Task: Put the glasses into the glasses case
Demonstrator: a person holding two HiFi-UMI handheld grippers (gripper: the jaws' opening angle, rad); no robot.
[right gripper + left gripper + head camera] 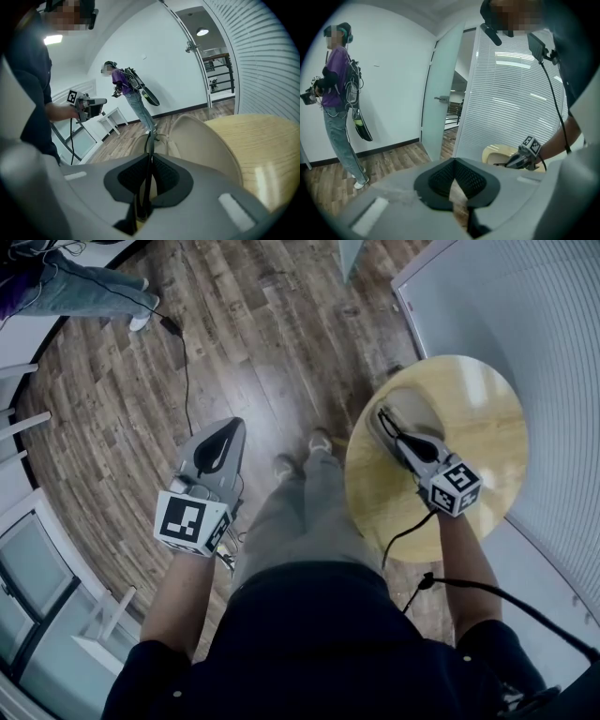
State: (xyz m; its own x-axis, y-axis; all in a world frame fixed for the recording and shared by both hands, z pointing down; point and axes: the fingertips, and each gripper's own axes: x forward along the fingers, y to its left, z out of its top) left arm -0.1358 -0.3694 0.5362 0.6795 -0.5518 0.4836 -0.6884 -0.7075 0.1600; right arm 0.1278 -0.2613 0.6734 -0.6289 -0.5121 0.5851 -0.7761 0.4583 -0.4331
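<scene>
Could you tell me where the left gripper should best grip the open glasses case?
Probably the thin raised rim of the glasses case, approached from the left edge of the table: the shell lies open there, nearest the left gripper.

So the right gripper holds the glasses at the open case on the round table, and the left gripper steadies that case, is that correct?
Not quite. The left gripper is nowhere near the case: in the head view it hangs empty over the wooden floor, clear of the table. The right gripper does hold the glasses at the open case.
</scene>
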